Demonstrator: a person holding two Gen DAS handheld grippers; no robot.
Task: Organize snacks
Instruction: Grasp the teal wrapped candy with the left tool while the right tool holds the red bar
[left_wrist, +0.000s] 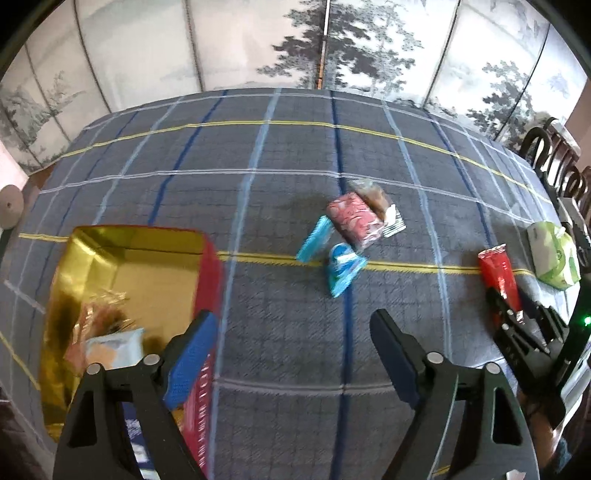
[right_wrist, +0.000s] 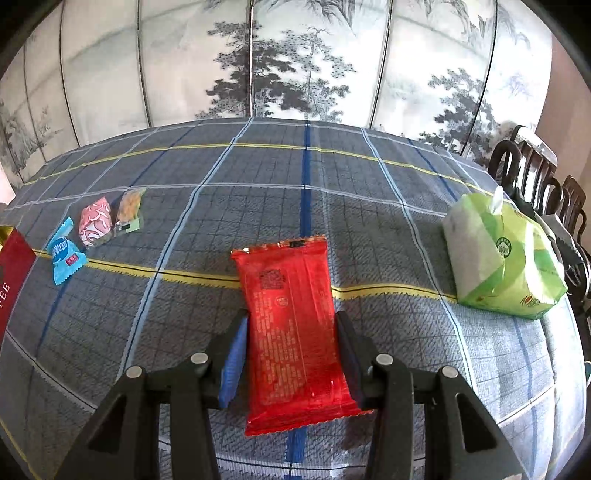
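Observation:
My right gripper (right_wrist: 291, 354) is shut on a red snack packet (right_wrist: 291, 325), its pads pressing the packet's two long edges. The left wrist view shows the same red packet (left_wrist: 498, 273) sticking out of the right gripper (left_wrist: 517, 328) at the far right. My left gripper (left_wrist: 291, 350) is open with nothing between its fingers. It hangs beside the right wall of a red box with a gold inside (left_wrist: 129, 277), which holds a few wrapped snacks (left_wrist: 110, 347). Two blue packets (left_wrist: 343, 269), a pink packet (left_wrist: 354, 218) and a brown packet (left_wrist: 373, 195) lie together mid-table.
A green tissue pack (right_wrist: 506, 262) stands at the table's right edge, with dark wooden chairs (right_wrist: 535, 177) behind it. The grey checked tablecloth (right_wrist: 258, 192) covers the whole table. A painted folding screen (right_wrist: 295, 66) closes off the back.

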